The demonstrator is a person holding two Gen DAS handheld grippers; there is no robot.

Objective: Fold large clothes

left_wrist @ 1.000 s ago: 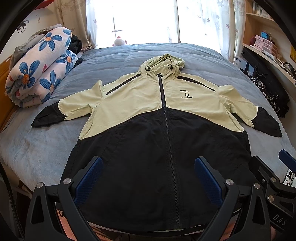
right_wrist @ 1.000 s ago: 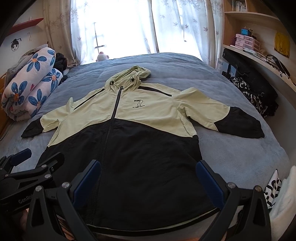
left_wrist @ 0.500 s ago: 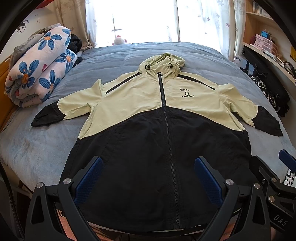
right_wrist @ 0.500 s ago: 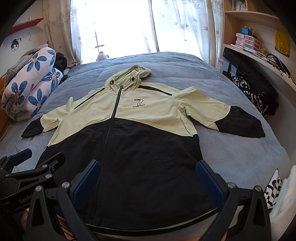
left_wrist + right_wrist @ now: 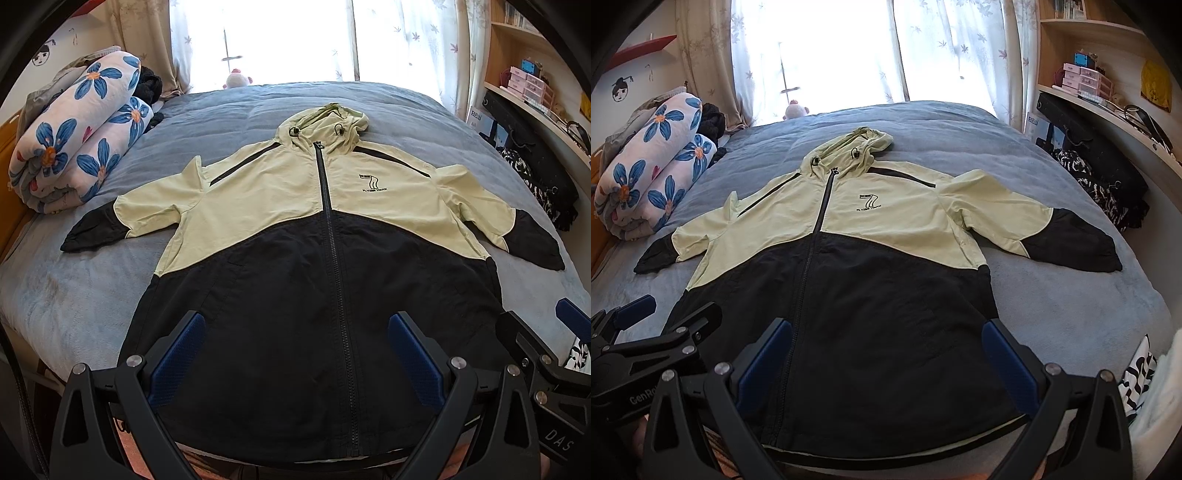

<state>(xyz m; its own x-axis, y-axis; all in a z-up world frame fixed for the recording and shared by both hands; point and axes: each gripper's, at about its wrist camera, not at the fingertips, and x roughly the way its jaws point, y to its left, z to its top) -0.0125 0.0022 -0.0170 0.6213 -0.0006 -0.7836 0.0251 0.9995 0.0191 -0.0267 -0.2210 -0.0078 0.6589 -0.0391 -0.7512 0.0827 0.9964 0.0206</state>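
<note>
A: What sits nearest the left gripper [image 5: 295, 354]?

B: Its blue-padded fingers [image 5: 179, 356] stand spread wide, holding nothing. Between them, beyond the tips, lies the black lower half of the jacket [image 5: 325, 266], with the zipper [image 5: 338, 295] running between the jaws, nearer the right-hand finger. The hem shows below the tips at the near edge of the bed [image 5: 74, 295].

A: And the right gripper [image 5: 886, 358]?

B: Also spread wide and empty. The same jacket [image 5: 871, 266] lies between its jaws; here the zipper [image 5: 809, 266] passes close to the left-hand finger. Outside its left jaw the other gripper shows at the frame edge.

A: Farther out?

B: The jacket lies flat, front up, zipped, both sleeves spread sideways. Ahead of the jaws the black gives way to pale green, with a printed logo [image 5: 373, 183] on the chest. Past that, the hood [image 5: 323, 127] points away toward the window [image 5: 288, 37].

A: Anything to the side?

B: Far left of the jaws, a rolled floral quilt [image 5: 74, 133] rests on the bed, clear of the sleeve. A small plush toy [image 5: 236, 78] sits at the far edge.
</note>
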